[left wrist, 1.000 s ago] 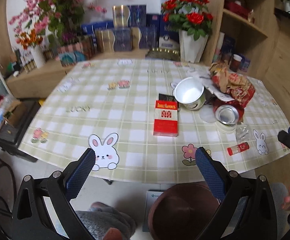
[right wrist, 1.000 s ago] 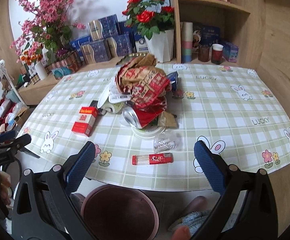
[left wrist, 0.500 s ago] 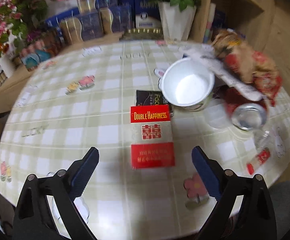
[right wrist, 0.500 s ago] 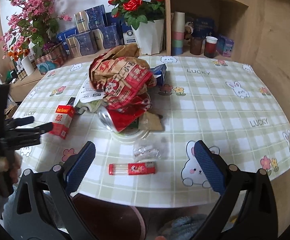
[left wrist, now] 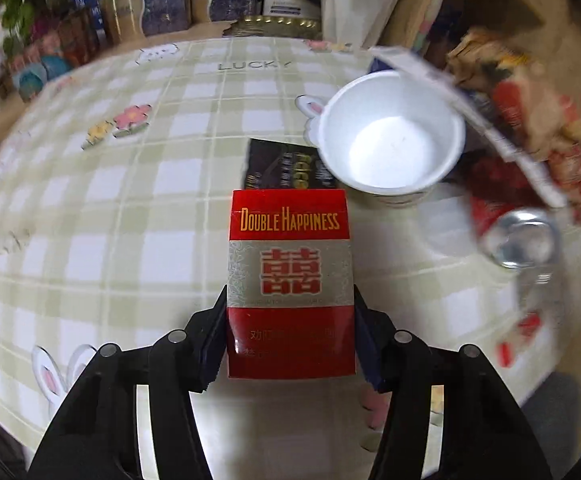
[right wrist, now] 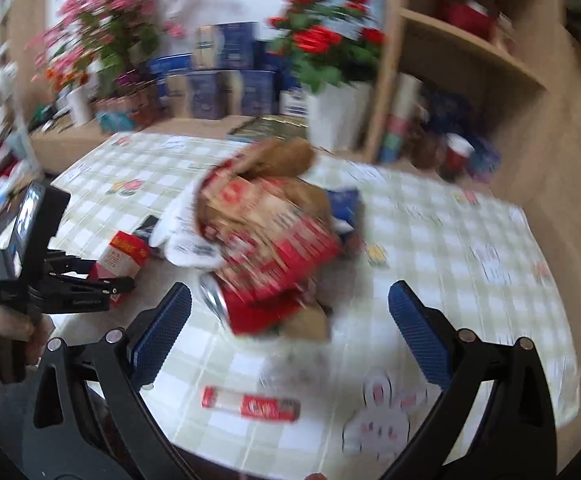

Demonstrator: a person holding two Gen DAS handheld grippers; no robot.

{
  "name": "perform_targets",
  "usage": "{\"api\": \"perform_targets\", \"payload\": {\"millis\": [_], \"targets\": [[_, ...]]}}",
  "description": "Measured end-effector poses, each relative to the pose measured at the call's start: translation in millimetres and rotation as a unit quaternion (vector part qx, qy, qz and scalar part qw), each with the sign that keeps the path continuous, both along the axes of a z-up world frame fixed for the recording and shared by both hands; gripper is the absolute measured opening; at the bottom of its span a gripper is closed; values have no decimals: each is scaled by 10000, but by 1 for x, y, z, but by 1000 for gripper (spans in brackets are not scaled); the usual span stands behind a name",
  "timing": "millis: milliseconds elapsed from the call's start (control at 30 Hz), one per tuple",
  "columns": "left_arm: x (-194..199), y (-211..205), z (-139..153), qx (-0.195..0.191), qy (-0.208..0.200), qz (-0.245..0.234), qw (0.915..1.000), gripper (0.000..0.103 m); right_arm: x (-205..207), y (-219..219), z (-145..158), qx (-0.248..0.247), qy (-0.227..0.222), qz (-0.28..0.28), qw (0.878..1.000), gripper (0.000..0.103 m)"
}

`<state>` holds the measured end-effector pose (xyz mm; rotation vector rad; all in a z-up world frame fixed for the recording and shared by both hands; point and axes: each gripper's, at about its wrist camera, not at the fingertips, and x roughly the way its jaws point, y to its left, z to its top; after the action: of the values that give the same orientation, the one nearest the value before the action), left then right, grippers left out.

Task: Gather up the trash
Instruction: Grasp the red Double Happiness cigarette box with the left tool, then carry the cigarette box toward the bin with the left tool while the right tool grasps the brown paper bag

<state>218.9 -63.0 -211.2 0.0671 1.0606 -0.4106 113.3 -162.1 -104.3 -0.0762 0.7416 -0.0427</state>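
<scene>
Ahead of the left gripper [left wrist: 290, 336], a white cup [left wrist: 390, 148] and a can [left wrist: 524, 238] crowd the right; bare tablecloth [left wrist: 110, 208] lies open to its left.

The red cigarette pack [left wrist: 290, 280] near the front of the tabletop reads "DOUBLE HAPPINESS" in gold capitals, with a large red Chinese double-happiness character on its silver band; the small Chinese lines below are too blurred to read. The checked tablecloth [left wrist: 130, 200] carries "LUCKY" at the far side. The black packet [left wrist: 278, 166] behind the pack bears gold lettering, not legible.
</scene>
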Motion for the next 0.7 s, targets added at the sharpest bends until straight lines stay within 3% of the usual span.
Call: {"api": "perform_targets", "payload": {"millis": [167, 333, 567, 700], "targets": [[-20, 10, 17, -186, -257, 39, 9995, 54, 42, 30, 4, -521, -98, 638, 9966, 97], [-34, 28, 42, -646, -413, 299, 9966, 54, 90, 43, -5, -916, 90, 651, 9936, 97], [-63, 41, 69, -830, -730, 349, 9933, 54, 124, 38, -25, -766, 514, 357, 9951, 97], [-78, 47, 78, -974, -824, 375, 9911, 54, 115, 34, -19, -702, 321, 417, 9961, 90]]}}
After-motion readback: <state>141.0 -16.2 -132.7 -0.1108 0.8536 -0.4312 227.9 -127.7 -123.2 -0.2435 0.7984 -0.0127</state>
